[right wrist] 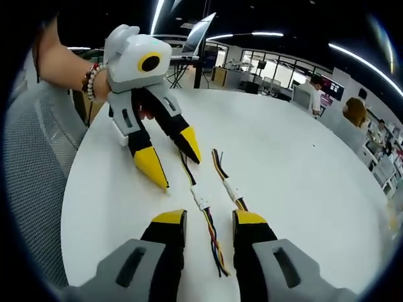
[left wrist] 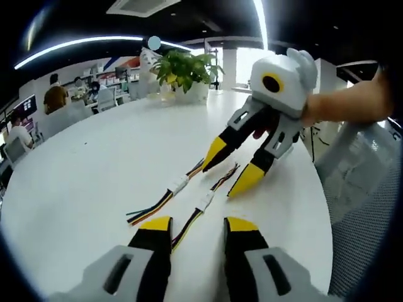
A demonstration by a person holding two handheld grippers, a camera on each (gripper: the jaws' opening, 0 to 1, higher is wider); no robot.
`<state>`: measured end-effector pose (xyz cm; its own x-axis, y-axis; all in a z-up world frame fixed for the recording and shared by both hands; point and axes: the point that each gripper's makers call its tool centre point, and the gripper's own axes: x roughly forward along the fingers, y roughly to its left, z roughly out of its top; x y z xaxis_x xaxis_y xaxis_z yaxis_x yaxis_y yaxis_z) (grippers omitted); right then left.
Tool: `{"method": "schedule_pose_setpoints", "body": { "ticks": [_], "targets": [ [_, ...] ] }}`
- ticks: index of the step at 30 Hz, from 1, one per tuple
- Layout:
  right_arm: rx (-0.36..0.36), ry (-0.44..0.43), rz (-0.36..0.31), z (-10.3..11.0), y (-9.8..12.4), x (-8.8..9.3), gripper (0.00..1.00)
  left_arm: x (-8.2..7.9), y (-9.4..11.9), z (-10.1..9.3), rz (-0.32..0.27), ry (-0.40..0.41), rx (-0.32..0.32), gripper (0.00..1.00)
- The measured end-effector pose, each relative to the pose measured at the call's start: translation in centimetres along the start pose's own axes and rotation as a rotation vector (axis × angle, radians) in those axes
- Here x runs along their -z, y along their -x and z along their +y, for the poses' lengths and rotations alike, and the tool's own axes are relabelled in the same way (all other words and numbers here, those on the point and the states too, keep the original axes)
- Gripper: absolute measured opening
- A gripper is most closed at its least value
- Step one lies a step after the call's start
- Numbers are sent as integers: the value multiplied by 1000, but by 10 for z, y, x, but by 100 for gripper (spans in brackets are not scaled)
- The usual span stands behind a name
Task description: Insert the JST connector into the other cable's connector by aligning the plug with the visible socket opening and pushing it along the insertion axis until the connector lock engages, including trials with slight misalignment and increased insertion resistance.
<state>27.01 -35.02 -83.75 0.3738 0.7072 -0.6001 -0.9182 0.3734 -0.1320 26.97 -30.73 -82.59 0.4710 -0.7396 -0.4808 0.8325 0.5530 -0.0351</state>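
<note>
White table (left wrist: pixel 82 170): two JST cables side by side, apart. First cable (left wrist: pixel 171 190), white connector mid-length. Second cable (left wrist: pixel 203 204), just beside it. Left gripper (left wrist: pixel 198 226): jaws wide, empty, second cable between tips. Right gripper (left wrist: pixel 232 170): jaws wide, empty, tips at cable ends.

Two JST cables (right wrist: pixel 214 201) on white table (right wrist: pixel 296 163); both grippers' fingers apart

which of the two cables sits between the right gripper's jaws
The multicoloured wire cable with the white connector lying nearer the left gripper; its wires run down between the right gripper's open jaws. The other cable passes beside them.
</note>
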Motion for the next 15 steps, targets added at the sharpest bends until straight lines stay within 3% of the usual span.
{"method": "schedule_pose_setpoints", "body": {
  "ticks": [8,12,15],
  "targets": [
    [18,-23,-13,-2,10,-9,33,-16,9,7,-29,7,-48,39],
    [64,-85,-54,-14,21,-18,38,-25,14,10,-49,32,-71,49],
    [86,-99,-79,-20,28,-23,38,-33,18,10,-69,27,-82,49]
  ]
}}
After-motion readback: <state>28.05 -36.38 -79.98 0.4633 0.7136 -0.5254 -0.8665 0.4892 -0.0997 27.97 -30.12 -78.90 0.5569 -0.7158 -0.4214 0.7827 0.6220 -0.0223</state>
